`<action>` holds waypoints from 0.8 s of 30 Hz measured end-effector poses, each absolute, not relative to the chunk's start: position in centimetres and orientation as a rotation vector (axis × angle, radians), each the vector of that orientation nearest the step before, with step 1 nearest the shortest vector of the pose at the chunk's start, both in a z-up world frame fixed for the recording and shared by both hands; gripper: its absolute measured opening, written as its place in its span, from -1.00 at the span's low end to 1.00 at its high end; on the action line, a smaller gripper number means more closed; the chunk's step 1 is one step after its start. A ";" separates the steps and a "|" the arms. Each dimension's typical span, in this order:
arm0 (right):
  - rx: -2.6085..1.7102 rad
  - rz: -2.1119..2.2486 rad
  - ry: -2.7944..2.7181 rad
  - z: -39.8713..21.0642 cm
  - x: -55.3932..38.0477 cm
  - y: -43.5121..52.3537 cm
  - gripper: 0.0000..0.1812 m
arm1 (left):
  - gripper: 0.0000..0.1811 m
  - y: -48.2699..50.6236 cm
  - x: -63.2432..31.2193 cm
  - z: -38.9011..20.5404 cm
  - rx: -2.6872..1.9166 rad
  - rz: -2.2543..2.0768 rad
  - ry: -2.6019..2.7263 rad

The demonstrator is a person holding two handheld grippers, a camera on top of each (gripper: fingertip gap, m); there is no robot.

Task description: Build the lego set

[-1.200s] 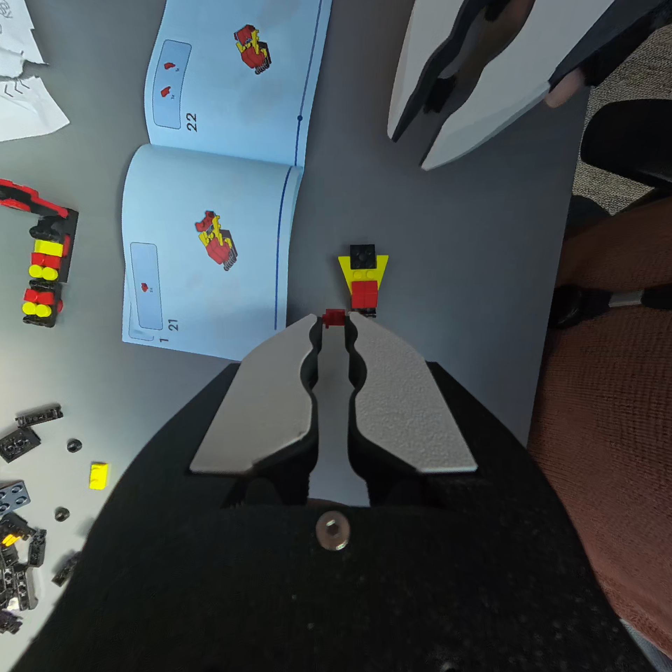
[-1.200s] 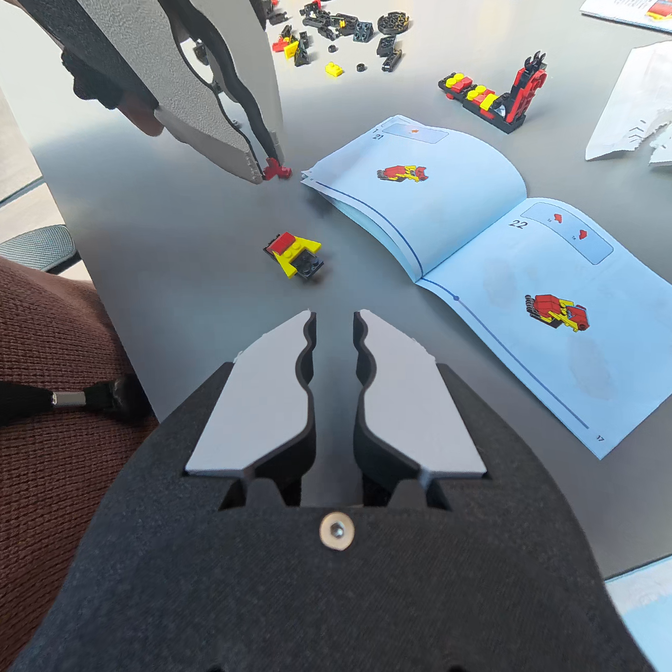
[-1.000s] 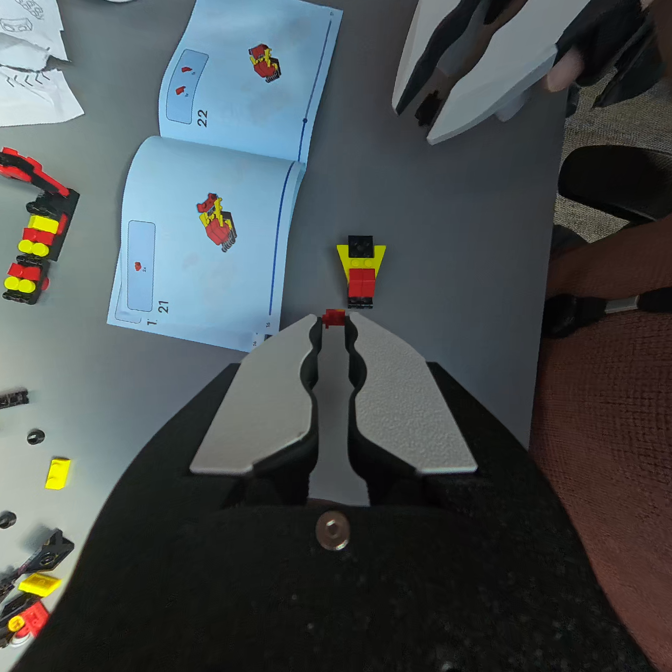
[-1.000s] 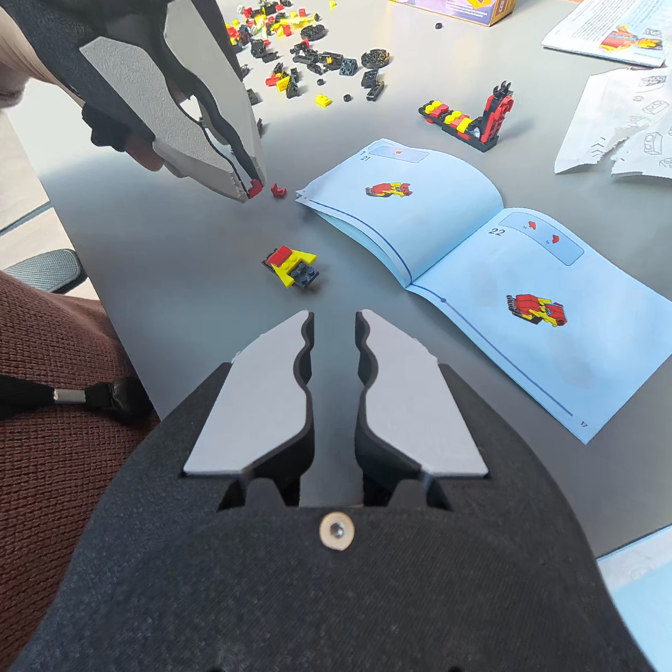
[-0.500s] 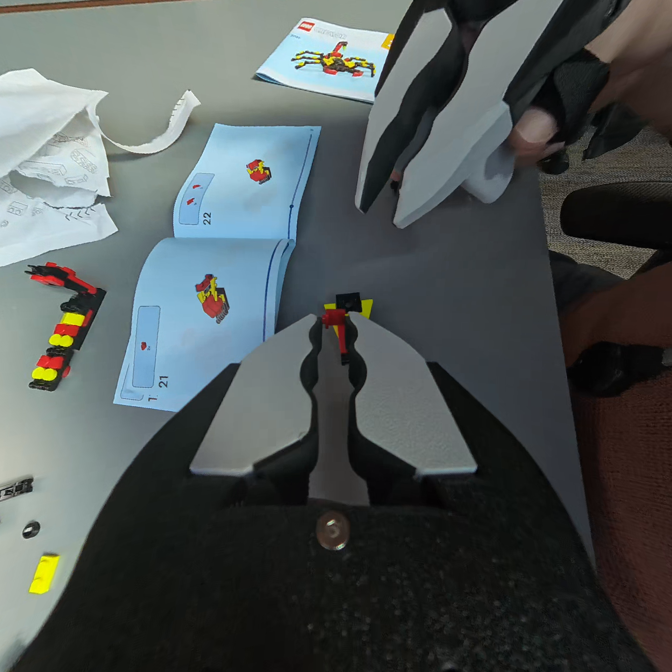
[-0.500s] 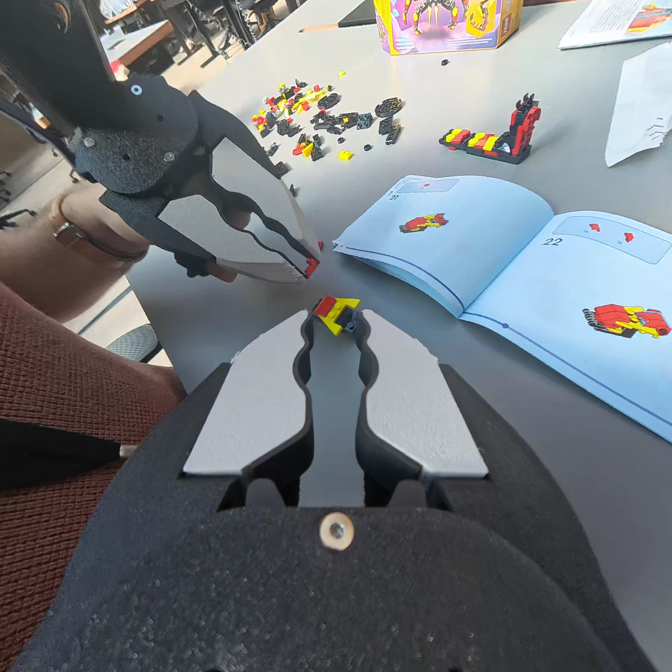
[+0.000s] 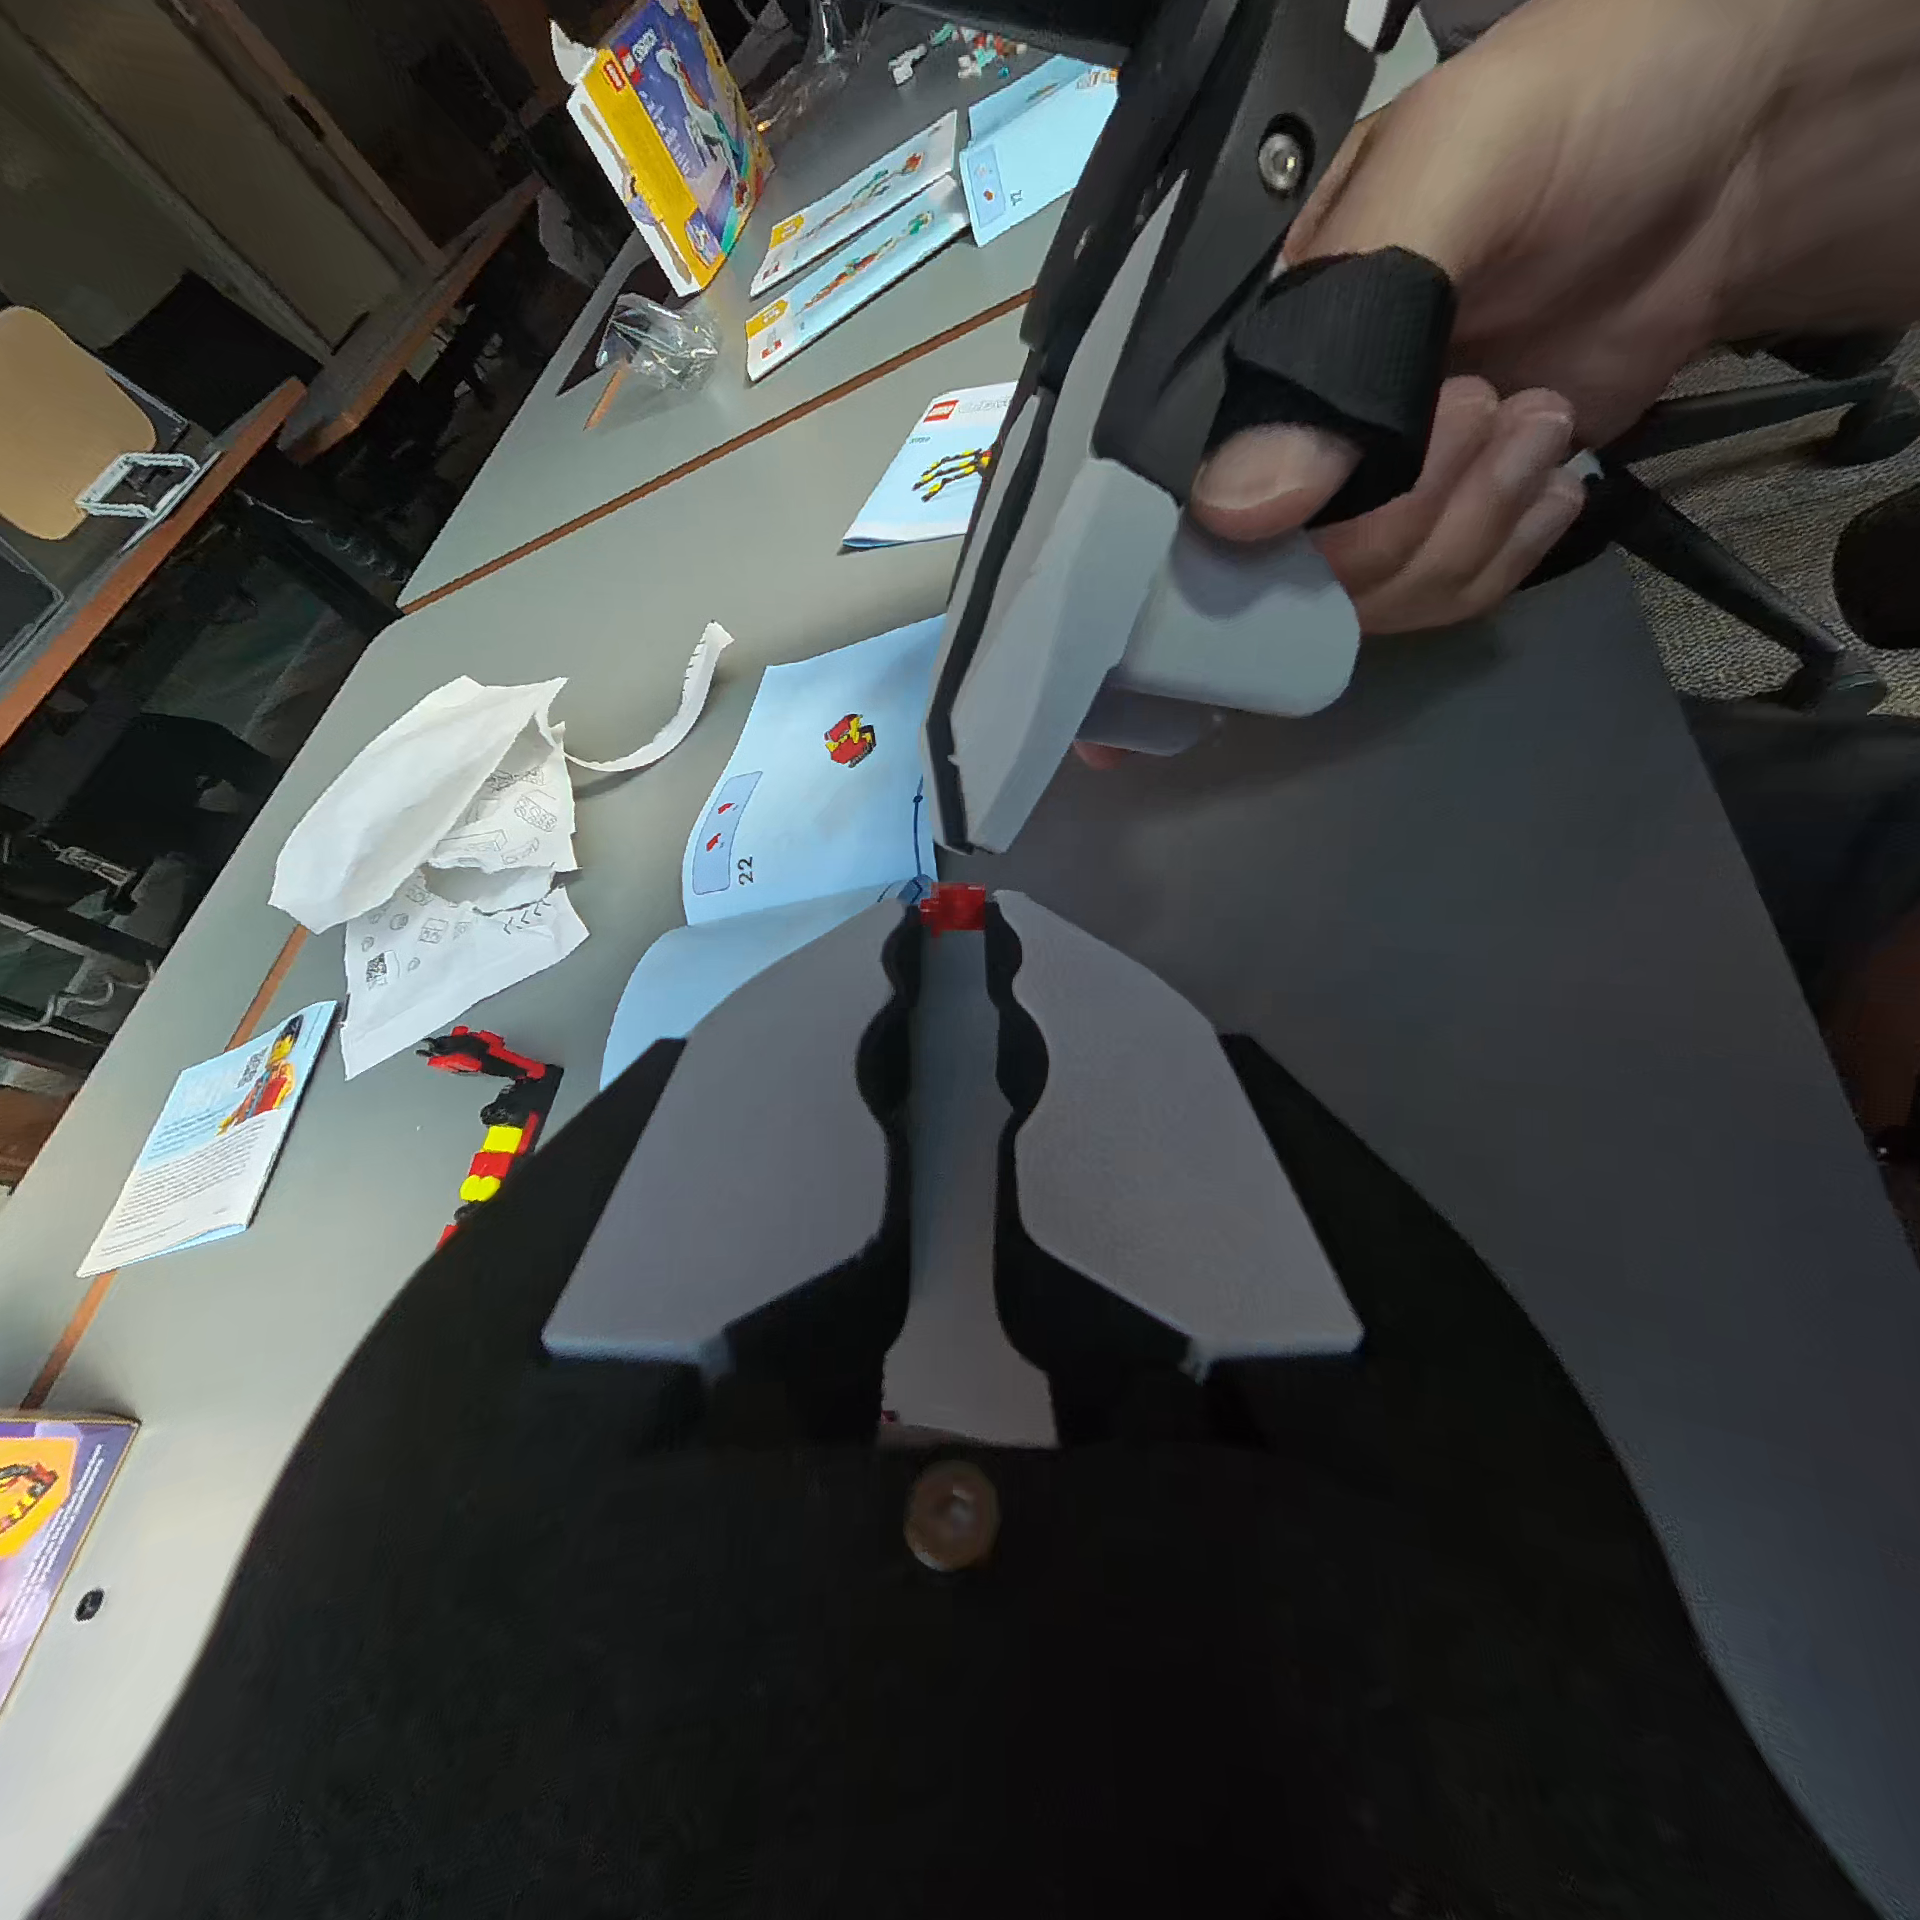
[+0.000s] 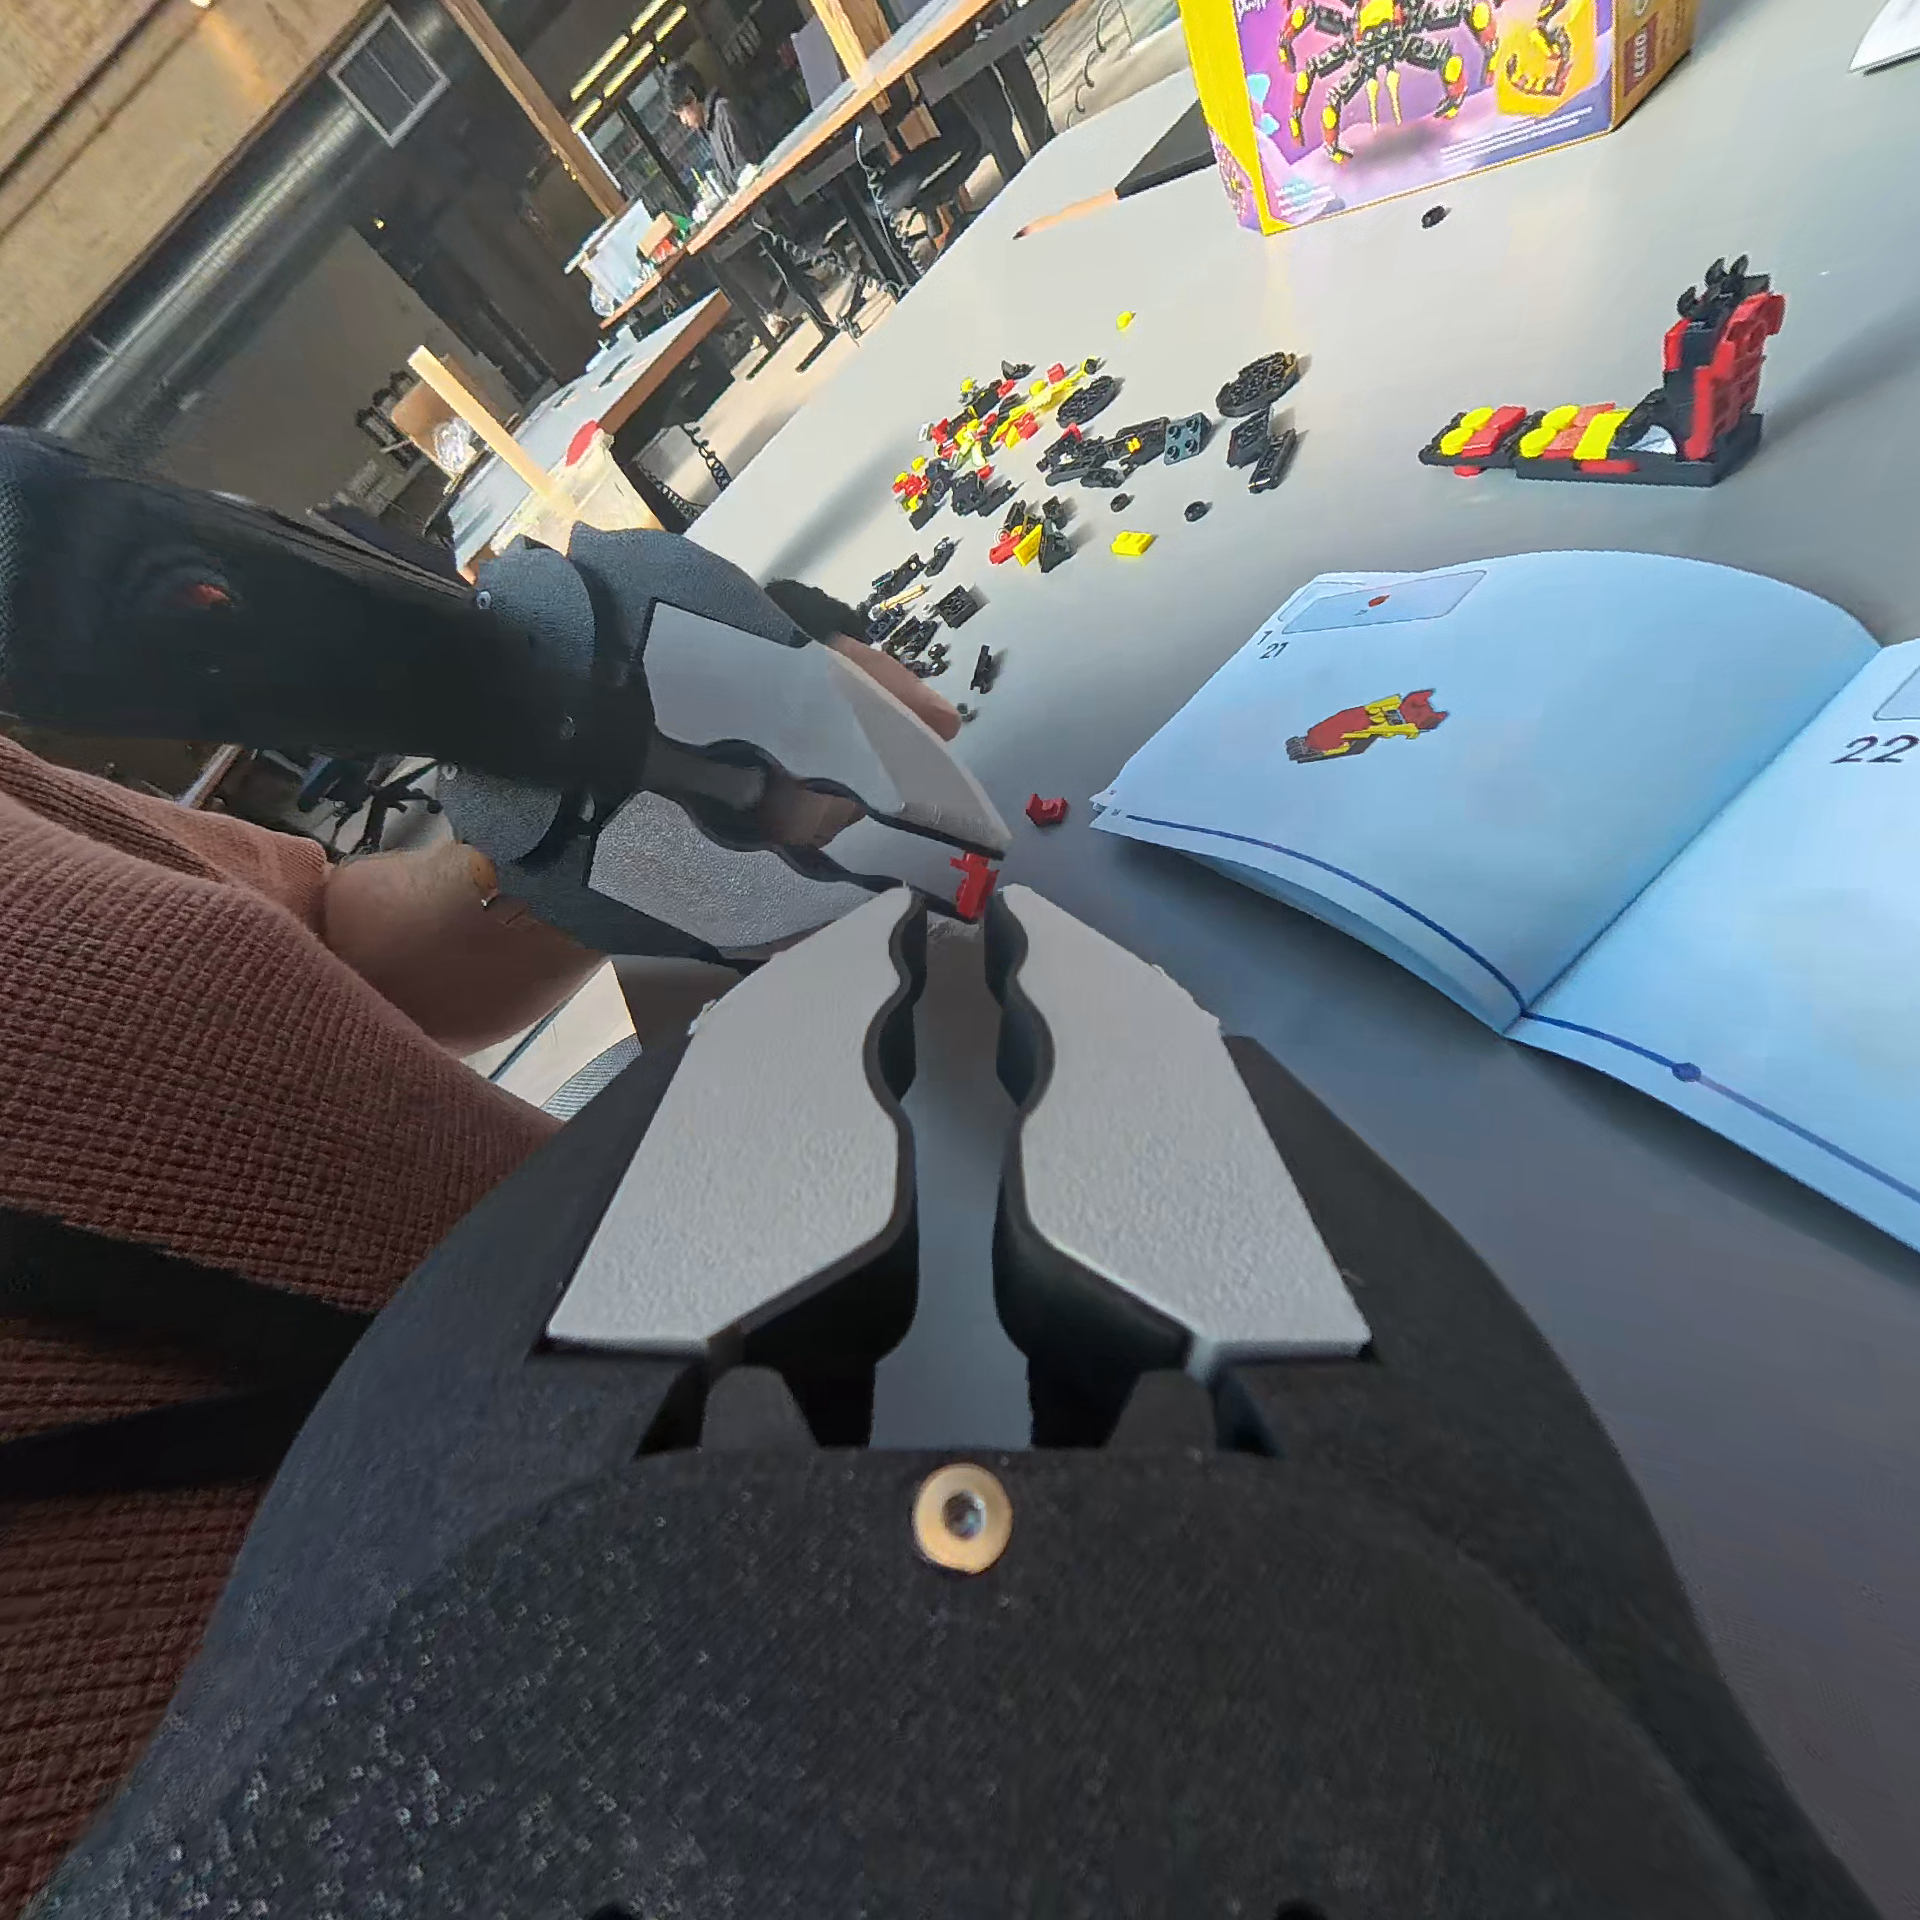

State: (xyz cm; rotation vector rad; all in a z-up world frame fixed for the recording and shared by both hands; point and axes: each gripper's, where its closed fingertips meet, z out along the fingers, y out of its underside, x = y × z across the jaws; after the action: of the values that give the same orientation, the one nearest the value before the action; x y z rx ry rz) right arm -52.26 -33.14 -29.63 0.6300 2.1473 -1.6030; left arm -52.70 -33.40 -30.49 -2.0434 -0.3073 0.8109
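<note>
both grippers i'd lifted off the table (image 7: 1455, 1039): left gripper (image 7: 951, 914) pinching a red piece (image 7: 953, 906), right gripper (image 8: 948, 906) nearly closed, its hold unclear.

Each view is taken from just behind its own tongs, looking forward along them, low over the grey counter (image 7: 1403, 935). The open instruction booklet (image 7: 821, 790) (image 8: 1558, 790) and the red-black-yellow assembly (image 7: 499, 1122) (image 8: 1621, 426) are shared by both views.

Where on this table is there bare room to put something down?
The grey table is bare near its edge, this side of the open booklet. Crowded: the loose brick pile beyond it, and the torn paper bag beside the booklet.
</note>
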 end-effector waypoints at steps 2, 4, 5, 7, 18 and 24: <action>0.646 -1.574 2.160 -30.1 -52.5 -33.2 -0.90 | -0.87 -33.2 -52.6 -30.4 -2.056 0.867 -0.263; 0.645 -1.560 2.156 -30.2 -52.5 -33.2 -0.89 | -0.87 -33.2 -52.7 -30.3 -2.064 0.917 -0.241; 0.640 -1.557 2.139 -30.2 -52.5 -33.3 -0.88 | -0.87 -33.1 -52.7 -30.3 -2.070 0.936 -0.224; 0.635 -1.554 2.100 -30.0 -52.4 -33.3 -0.88 | -0.87 -33.0 -52.7 -30.2 -2.072 0.990 -0.185; 0.674 -1.515 2.151 -30.7 -54.0 -32.3 -0.97 | -0.80 -34.7 -53.1 -30.8 -2.100 0.949 -0.279; 0.654 -1.240 2.247 -33.7 -53.8 -32.5 -0.96 | -0.81 -35.8 -51.6 -33.3 -2.204 0.678 -0.379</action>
State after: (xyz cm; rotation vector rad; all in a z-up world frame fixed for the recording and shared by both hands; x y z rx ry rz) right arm -53.83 -32.54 -33.69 0.6540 2.2466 -1.2402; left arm -51.56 -35.77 -33.29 -2.2042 -0.3794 0.6778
